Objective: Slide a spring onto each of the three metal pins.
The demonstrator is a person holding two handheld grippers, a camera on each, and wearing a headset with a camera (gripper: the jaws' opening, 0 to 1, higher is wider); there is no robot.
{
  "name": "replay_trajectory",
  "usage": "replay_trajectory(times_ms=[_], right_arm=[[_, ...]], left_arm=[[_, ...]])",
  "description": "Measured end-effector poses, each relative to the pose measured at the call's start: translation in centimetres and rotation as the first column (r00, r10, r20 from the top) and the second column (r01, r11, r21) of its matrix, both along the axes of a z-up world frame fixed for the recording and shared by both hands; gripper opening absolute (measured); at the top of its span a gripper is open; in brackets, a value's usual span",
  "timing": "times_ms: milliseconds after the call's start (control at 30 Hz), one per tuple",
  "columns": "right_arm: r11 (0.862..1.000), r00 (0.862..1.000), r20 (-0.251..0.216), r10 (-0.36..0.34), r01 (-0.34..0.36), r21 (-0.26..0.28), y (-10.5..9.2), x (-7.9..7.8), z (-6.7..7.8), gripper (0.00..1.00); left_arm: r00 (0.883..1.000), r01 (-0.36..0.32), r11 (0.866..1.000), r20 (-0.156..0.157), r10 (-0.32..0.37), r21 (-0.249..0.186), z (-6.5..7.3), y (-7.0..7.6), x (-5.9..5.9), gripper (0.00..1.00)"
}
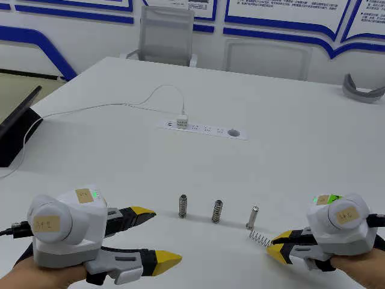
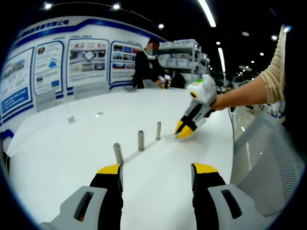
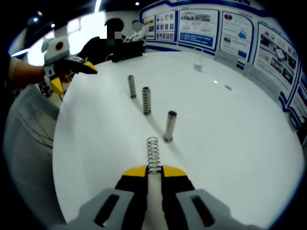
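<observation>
Right gripper view: right tongs (image 3: 153, 172) pinch a spring (image 3: 153, 151).

Three pins (image 1: 217, 211) stand in a row between the grippers, with gaps between them. Over the bare pin (image 1: 253, 217) the way down is open. The spring (image 1: 259, 238) lies just beside its base, pinched by the right gripper (image 1: 272, 248). The left gripper (image 1: 166, 235), jaws spread, crowds the leftmost pin (image 1: 183, 206). Behind, the table (image 1: 289, 156) runs free to the power strip (image 1: 203, 129) and cable (image 1: 90, 108).

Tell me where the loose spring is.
In the head view, lower right: the spring has one end pinched in the right tool, the other by the foot of the bare pin, rightmost of three.
</observation>
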State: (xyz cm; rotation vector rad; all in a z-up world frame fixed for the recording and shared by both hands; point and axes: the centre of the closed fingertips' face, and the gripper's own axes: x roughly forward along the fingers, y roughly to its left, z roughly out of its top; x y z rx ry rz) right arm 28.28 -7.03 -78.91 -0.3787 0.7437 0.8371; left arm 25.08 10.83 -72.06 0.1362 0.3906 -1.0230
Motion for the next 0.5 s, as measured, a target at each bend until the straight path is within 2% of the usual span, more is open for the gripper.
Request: replay_trajectory(times_ms=[333,500], right_arm=[[0.995,0.994,0.028,0.102,-0.102,0.0,1.9,-1.6,3.0,0.11],[0.984,0.983,0.047,0.176,-0.176,0.0,3.6,-2.5,4.6,0.11]], left_arm=[[0.994,0.109,0.994,0.004,-0.109,0.012,-0.1,-3.1,-0.5,0.57],[0.987,0.158,0.987,0.015,-0.158,0.019,0.0,-4.5,-0.6,0.55]])
